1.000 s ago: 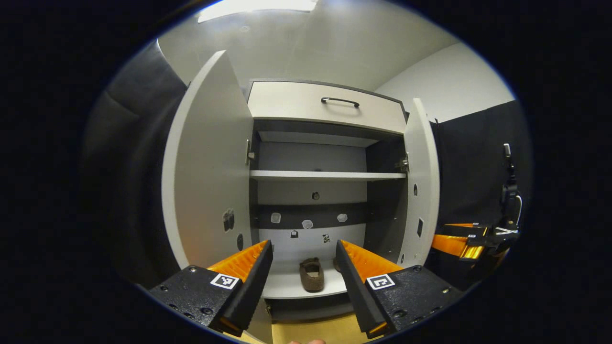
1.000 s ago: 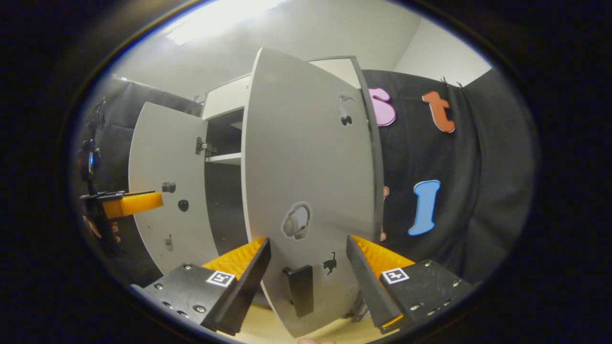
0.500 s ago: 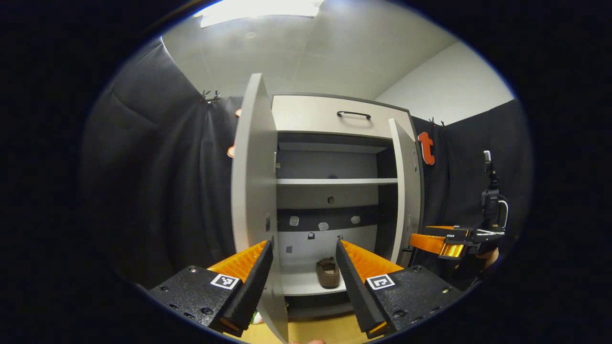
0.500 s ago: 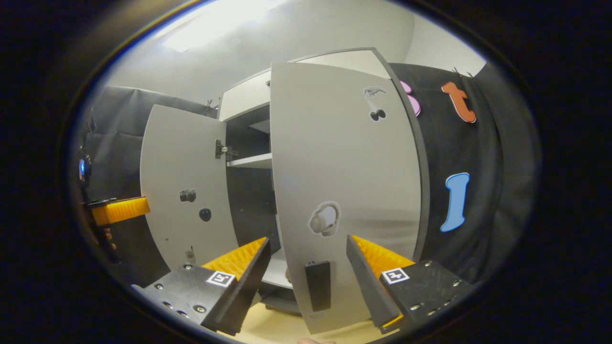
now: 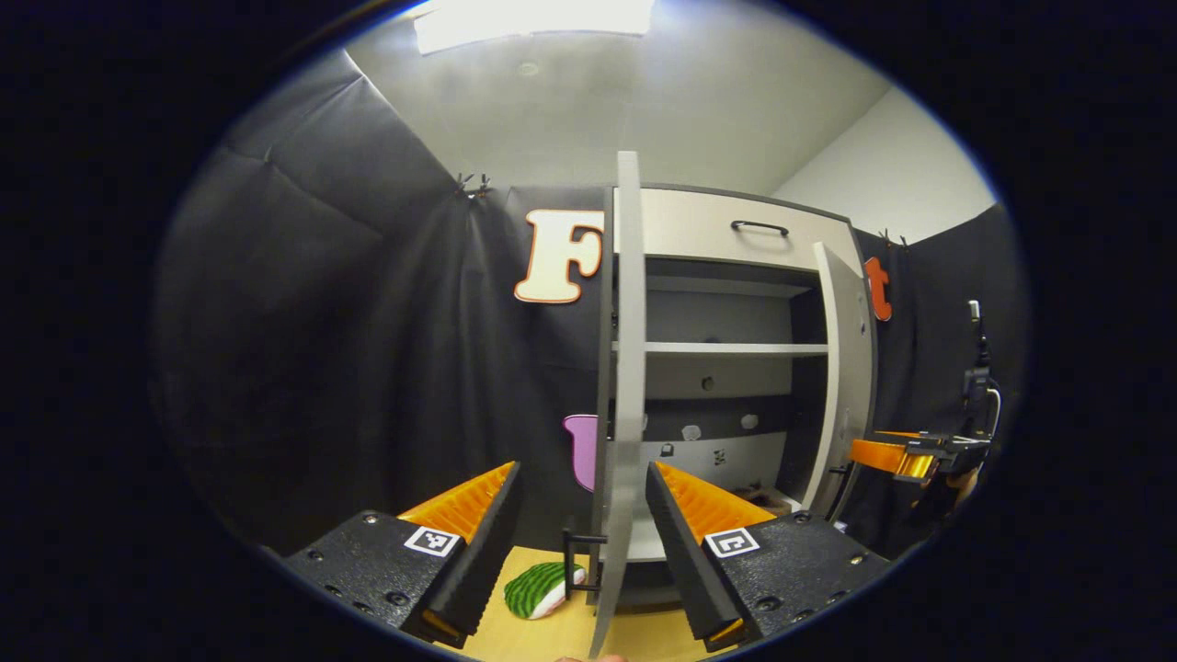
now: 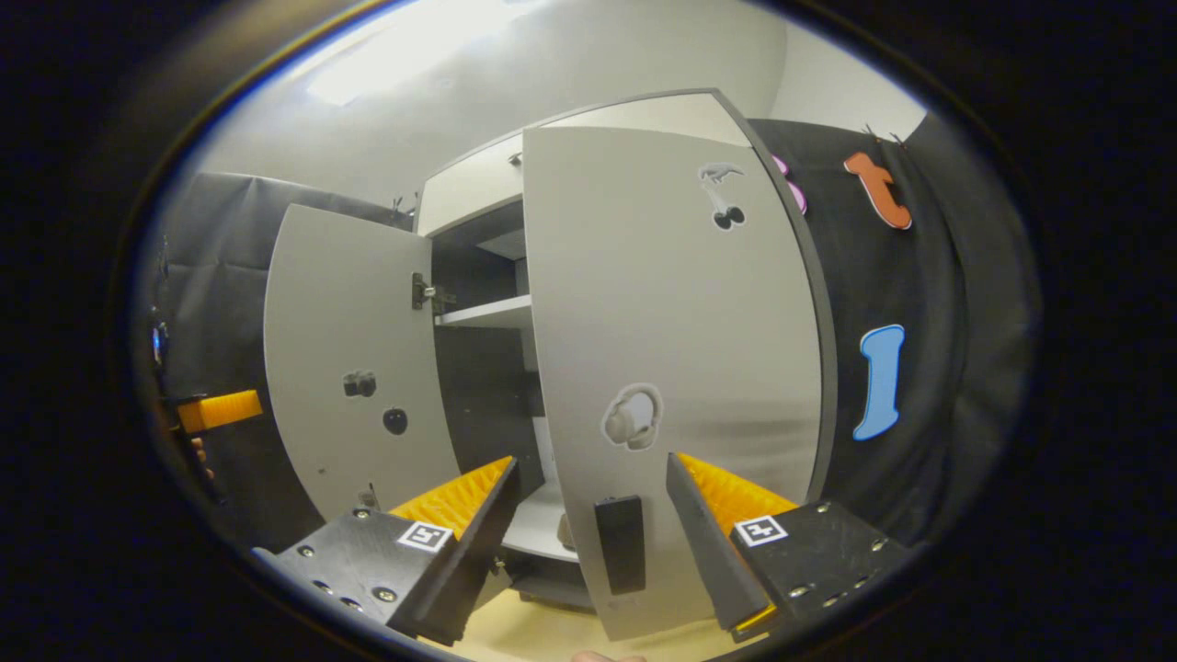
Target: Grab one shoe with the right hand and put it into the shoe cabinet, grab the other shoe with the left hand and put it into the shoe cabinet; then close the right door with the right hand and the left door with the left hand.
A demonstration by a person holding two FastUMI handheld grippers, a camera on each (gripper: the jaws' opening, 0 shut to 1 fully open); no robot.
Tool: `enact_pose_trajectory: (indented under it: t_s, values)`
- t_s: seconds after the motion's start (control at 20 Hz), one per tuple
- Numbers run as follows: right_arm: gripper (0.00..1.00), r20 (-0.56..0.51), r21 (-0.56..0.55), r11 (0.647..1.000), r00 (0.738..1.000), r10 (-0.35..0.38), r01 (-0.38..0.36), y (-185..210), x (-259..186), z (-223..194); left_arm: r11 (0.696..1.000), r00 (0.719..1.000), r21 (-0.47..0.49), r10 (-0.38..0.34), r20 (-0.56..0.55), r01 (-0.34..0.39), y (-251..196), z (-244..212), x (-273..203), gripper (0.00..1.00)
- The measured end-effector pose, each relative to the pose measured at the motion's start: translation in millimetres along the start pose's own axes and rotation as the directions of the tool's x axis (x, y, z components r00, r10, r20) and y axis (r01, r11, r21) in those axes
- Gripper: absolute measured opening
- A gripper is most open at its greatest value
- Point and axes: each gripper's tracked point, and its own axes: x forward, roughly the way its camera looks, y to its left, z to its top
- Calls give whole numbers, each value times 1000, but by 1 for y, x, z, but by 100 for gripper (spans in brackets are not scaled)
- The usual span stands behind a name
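Shoe [image 5: 771,497] on bottom shelf of cabinet [image 5: 726,303]: mostly hidden behind left gripper's [image 5: 581,542] finger; second shoe not discernible. Left door [image 5: 628,386]: seen edge-on, faces hidden. Striped green object [image 5: 541,589] on floor: partly covered, identity unclear. Cabinet interior in right gripper view: largely blocked by right door [image 6: 676,368].

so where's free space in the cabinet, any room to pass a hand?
Upper shelf is bare. Bottom shelf looks bare at its front edge; a shoe sits at right. Gap between left door and right door is open.
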Motion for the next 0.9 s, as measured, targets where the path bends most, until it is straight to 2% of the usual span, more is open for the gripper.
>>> enact_pose_trajectory:
  t_s: [0.05, 0.25, 0.3, 0.35, 0.4, 0.55, 0.8, 0.85, 0.9]
  values:
    - [96, -2, -3, 1000, 1000, -5, 5, 1, 0, -1, 1000, 1000, -5, 16, 1, -16, 8, 0, 3, 82]
    - [96, 0, -14, 1000, 1000, -15, 15, 5, -2, -1, 999, 1000, -49, 20, -24, -21, 19, -12, 12, 82]
    - [92, 3, -16, 1000, 1000, -20, 20, 5, -2, -1, 998, 999, -61, 6, -33, -8, 17, -16, 15, 77]
    - [92, 5, -15, 1000, 1000, -23, 23, 4, -3, -1, 998, 999, -68, -6, -42, 3, 16, -21, 18, 82]
    - [95, 5, -12, 1000, 1000, -24, 24, 5, -4, -1, 998, 998, -62, -9, -55, 6, 15, -26, 21, 77]
    - [95, 2, -10, 1000, 1000, -30, 30, 4, -4, -3, 1000, 997, -6, -19, -71, 19, 17, -31, 24, 77]
    - [95, -7, -11, 999, 999, -32, 32, 6, -1, -5, 993, 993, -94, -84, -79, 76, 2, -31, 23, 73]
    - [95, -9, -12, 999, 999, -34, 34, 6, -1, -6, 990, 993, -112, -92, -78, 83, -2, -31, 24, 79]
    - [95, -13, -14, 999, 999, -37, 37, 5, -1, -6, 988, 992, -124, -100, -72, 90, -2, -32, 24, 79]
